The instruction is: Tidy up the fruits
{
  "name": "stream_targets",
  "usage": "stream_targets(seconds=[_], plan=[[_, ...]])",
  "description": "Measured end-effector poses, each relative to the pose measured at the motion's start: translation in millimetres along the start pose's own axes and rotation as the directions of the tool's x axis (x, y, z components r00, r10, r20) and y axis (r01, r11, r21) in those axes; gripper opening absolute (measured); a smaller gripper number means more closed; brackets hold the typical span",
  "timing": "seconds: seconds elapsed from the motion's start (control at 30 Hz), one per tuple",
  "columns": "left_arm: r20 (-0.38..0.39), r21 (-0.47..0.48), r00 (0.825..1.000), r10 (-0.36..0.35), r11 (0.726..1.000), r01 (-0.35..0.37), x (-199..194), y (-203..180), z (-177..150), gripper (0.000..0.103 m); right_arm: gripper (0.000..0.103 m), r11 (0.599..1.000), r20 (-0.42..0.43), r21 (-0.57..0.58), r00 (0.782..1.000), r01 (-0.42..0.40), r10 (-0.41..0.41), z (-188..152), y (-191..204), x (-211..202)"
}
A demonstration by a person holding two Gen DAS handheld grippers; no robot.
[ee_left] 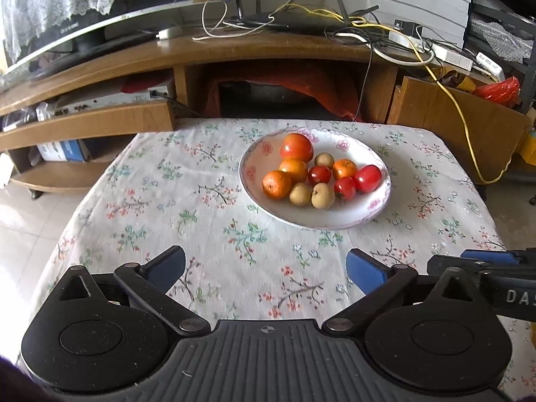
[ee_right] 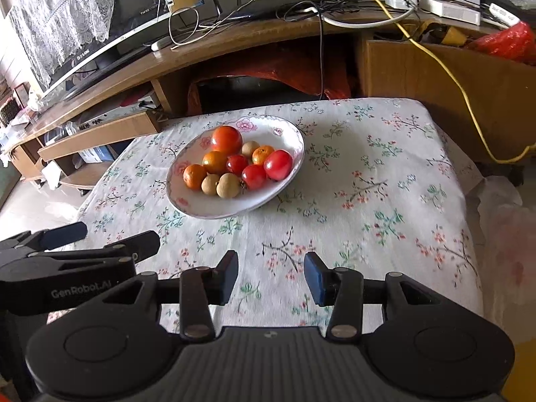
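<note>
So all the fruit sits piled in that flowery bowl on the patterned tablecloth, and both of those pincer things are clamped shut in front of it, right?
Not quite. The fruit does sit in the flowery bowl on the tablecloth, but neither gripper is shut. The left gripper shows a wide gap between its blue pads in the left wrist view, and the right gripper stands open too in the right wrist view. Neither holds anything.

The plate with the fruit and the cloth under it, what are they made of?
The plate looks like glazed ceramic: glossy white with painted pink flowers on the rim, though hard plastic can't be ruled out. The tablecloth looks like woven fabric, matte with a printed flower pattern, and it drapes softly over the table edge.
</note>
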State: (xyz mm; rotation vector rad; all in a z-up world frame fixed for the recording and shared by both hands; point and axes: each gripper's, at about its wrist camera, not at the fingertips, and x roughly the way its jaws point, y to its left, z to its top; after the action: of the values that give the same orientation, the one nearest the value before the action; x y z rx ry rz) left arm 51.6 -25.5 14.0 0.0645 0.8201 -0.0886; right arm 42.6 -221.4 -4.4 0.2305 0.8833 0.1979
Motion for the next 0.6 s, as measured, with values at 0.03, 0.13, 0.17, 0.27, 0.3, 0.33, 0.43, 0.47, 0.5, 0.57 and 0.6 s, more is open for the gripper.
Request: stream_targets(seconds=[0.03,0.13,0.17,0.27,0.3,0.33,0.43,0.47,0.5,0.57,0.6], plan=[[0.005,0.000,1.000,0.001,1.000,-0.001,-2.4,0.1,-1.9,0.103,0.043,1.000,0.005,0.005,1.000,-0.001,0.001,-2.5,-0.3,-3.7],[0.015,0.013,1.000,0.008,1.000,-0.008,-8.9,-1.3,-7.1,0.103,0.043,1.000,0.015,0.013,1.000,-0.007,0.006,-8.5,0.2,-13.4],[0.016,0.019,1.000,0.009,1.000,-0.009,-11.0,-2.0,-9.3,0.103,0.044,1.000,0.018,0.013,1.000,-0.007,0.006,-10.7,0.4,-16.5],[-0.002,0.028,1.000,0.000,1.000,0.000,-13.2,-3.2,-15.6,0.103,0.044,1.000,0.024,0.010,1.000,-0.001,0.001,-17.9,1.3,-23.8],[-0.011,0.026,1.000,-0.007,1.000,0.007,-13.4,-2.5,-18.3,0.103,0.044,1.000,0.023,0.013,1.000,-0.001,0.001,-20.4,1.3,-25.8],[-0.020,0.024,1.000,-0.011,1.000,0.011,-13.7,-2.6,-20.7,0.103,0.044,1.000,0.023,0.014,1.000,-0.001,0.001,-22.7,1.4,-27.9],[-0.046,0.016,0.999,-0.010,1.000,0.010,-14.8,-2.4,-25.9,0.103,0.044,1.000,0.020,0.014,1.000,0.002,-0.002,-28.6,2.3,-32.0],[-0.050,0.015,0.999,-0.015,1.000,0.015,-15.6,-2.2,-27.5,0.103,0.044,1.000,0.017,0.015,1.000,0.002,-0.003,-31.2,2.8,-32.8],[-0.051,0.016,0.999,-0.019,1.000,0.019,-16.6,-2.3,-29.0,0.103,0.044,1.000,0.012,0.013,1.000,0.003,-0.003,-34.0,3.6,-33.2],[-0.056,0.020,0.998,-0.021,1.000,0.022,-18.3,-3.2,-32.0,0.103,0.045,1.000,0.002,0.006,1.000,0.006,-0.006,-39.0,4.4,-33.1],[-0.061,0.019,0.998,-0.027,0.999,0.028,-19.0,-3.5,-33.5,0.103,0.045,1.000,-0.005,0.001,1.000,0.007,-0.007,-41.2,5.4,-32.5]])
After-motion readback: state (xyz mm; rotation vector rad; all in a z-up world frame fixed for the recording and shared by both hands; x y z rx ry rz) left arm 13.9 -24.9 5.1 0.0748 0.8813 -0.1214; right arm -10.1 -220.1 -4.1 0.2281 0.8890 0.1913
